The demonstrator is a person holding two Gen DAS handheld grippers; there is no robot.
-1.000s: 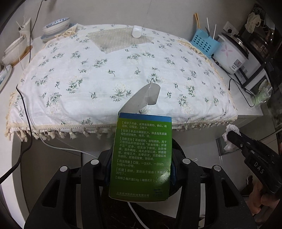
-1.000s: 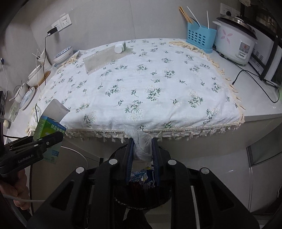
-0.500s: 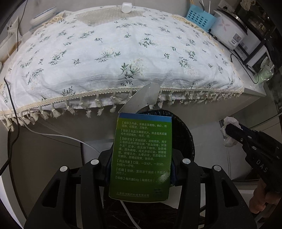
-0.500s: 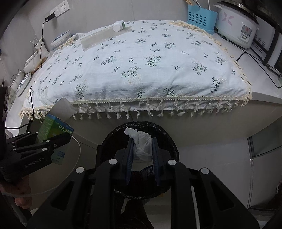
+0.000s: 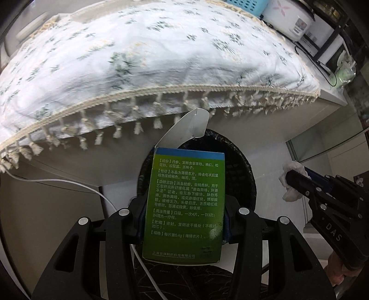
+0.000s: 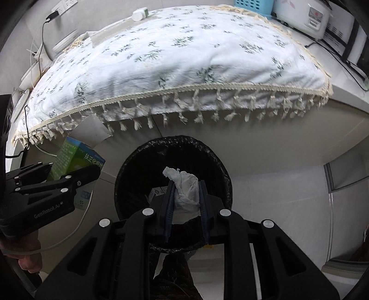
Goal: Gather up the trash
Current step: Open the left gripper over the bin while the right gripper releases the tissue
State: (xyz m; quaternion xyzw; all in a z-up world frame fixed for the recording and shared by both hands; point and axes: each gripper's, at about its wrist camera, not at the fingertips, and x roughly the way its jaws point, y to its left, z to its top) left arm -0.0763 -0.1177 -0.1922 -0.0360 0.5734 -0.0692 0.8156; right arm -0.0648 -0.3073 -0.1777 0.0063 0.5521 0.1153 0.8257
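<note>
My left gripper (image 5: pixel 184 221) is shut on a green medicine box (image 5: pixel 184 203) with its white flap open, held above the near rim of a black-bagged trash bin (image 5: pixel 239 166). My right gripper (image 6: pixel 185 203) is shut on a crumpled white tissue (image 6: pixel 185 189), held over the bin's opening (image 6: pixel 138 170). The box also shows in the right wrist view (image 6: pixel 73 159), left of the bin. The right gripper with the tissue (image 5: pixel 290 182) shows in the left wrist view, right of the bin. A bit of trash lies inside the bin (image 6: pixel 156 192).
The bin stands on the floor below a counter edge draped with a floral fringed tablecloth (image 6: pixel 184 57). A rice cooker (image 6: pixel 304 13) and blue basket (image 6: pixel 253 4) stand at the back right. A white cable (image 5: pixel 69 184) hangs left of the bin.
Both grippers have dropped lower and moved in toward the bin. The tablecloth edge has risen in both views; the bin looks larger. Both still hold their items.
</note>
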